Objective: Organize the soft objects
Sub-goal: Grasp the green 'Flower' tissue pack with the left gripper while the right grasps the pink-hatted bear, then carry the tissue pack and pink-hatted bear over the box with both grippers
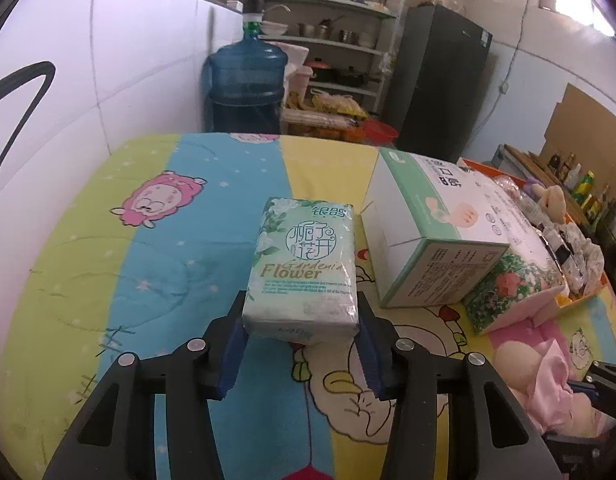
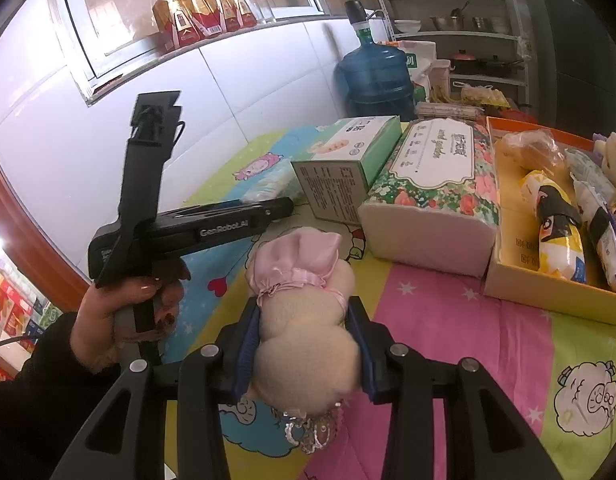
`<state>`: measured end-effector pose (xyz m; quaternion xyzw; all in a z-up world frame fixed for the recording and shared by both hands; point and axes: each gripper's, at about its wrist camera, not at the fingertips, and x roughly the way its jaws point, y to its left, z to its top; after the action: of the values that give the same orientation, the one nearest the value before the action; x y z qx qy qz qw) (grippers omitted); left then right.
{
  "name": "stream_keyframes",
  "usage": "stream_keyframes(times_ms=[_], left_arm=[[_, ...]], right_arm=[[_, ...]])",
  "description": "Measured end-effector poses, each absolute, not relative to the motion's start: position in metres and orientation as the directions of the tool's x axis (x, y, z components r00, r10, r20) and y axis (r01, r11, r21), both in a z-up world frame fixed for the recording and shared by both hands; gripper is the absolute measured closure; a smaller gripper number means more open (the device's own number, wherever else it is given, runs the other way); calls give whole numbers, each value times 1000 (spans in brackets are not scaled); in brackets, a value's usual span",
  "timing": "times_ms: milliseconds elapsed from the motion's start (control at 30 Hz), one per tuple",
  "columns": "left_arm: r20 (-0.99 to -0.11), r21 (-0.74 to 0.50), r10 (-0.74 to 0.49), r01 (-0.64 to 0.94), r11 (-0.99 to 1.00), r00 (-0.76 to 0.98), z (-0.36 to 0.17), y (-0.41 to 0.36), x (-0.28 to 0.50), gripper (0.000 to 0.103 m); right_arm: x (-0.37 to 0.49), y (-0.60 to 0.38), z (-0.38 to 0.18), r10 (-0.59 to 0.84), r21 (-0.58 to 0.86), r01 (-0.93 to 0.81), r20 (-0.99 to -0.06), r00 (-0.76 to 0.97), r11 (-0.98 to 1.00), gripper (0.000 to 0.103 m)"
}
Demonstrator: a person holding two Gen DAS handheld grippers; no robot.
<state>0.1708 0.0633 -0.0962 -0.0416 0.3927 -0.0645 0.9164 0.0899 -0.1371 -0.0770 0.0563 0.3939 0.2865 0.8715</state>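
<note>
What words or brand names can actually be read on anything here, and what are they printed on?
"Gardenia Flower": on the green tissue pack held in the left tool, under large Chinese characters.
"GenRobot.AI": on the side of the left tool, seen from the right wrist view.
Green and white box, floral tissue pack, window bottles: print too small or blurred.
Stuffed toy in the right tool: no text.

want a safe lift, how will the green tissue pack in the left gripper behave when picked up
The tissue pack likely squashes a little: its wrapper crinkles where the left gripper flanks it. Probably light for its size. The glossy film may slip, though the flat sides help.
</note>
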Motion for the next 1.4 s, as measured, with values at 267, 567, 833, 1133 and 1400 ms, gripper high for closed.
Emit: stream_keyframes(times_ms=[267, 567, 833, 1133, 1400], left_arm=[[-656, -120, -128, 65, 991, 743, -68, 66, 141, 53], [-596, -119, -166, 118, 986, 786, -28, 44, 119, 53], [-569, -99, -207, 184, 978, 796, -6, 4, 119, 53], [-557, -68, -220, 220, 973, 801, 6, -46, 123, 53], [-548, -43, -224, 240, 970, 806, 12, -90, 128, 53]], right_arm=[[86, -129, -66, 551, 310, -476, -641, 534, 823, 61], [80, -143, -44, 534, 292, -457, -596, 600, 840, 61], [75, -178, -33, 493, 283, -405, -562, 664, 869, 61], [72, -235, -23, 428, 281, -325, -528, 733, 903, 61], [69, -283, -18, 370, 288, -254, -498, 784, 924, 61]])
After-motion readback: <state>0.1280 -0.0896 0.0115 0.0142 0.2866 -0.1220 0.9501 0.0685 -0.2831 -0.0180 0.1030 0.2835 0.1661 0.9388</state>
